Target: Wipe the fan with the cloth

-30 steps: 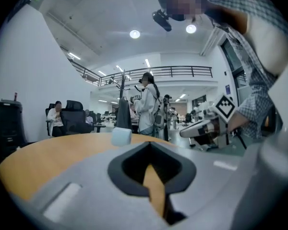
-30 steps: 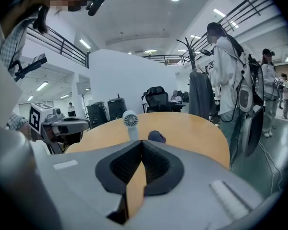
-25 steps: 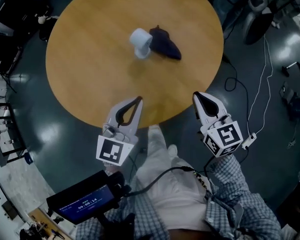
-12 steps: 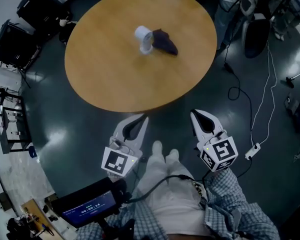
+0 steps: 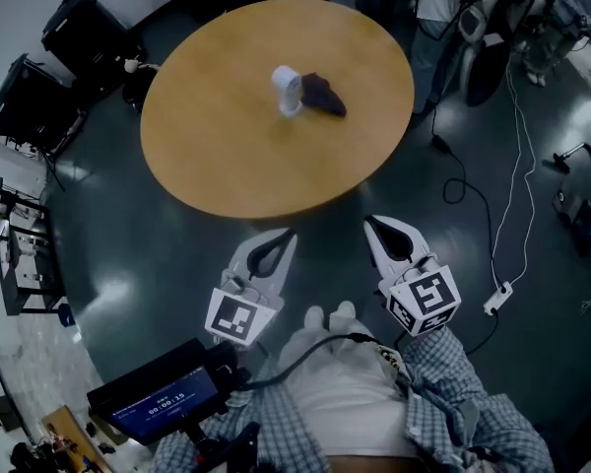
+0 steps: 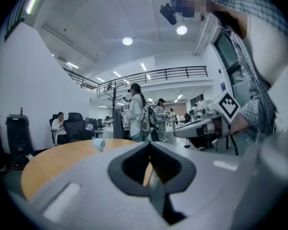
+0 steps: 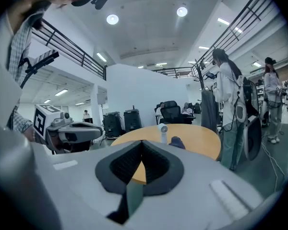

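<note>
Round wooden table; small white fan stands upright near its middle. Dark cloth lies bunched against the fan's right side. Left gripper and right gripper hang off the table's near edge, jaws clenched together, both empty.

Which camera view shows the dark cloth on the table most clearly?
The head view: the cloth lies whole, seen from above, beside the fan. The right gripper view shows it small and far. The left gripper view shows the fan, but no visible cloth.
</note>
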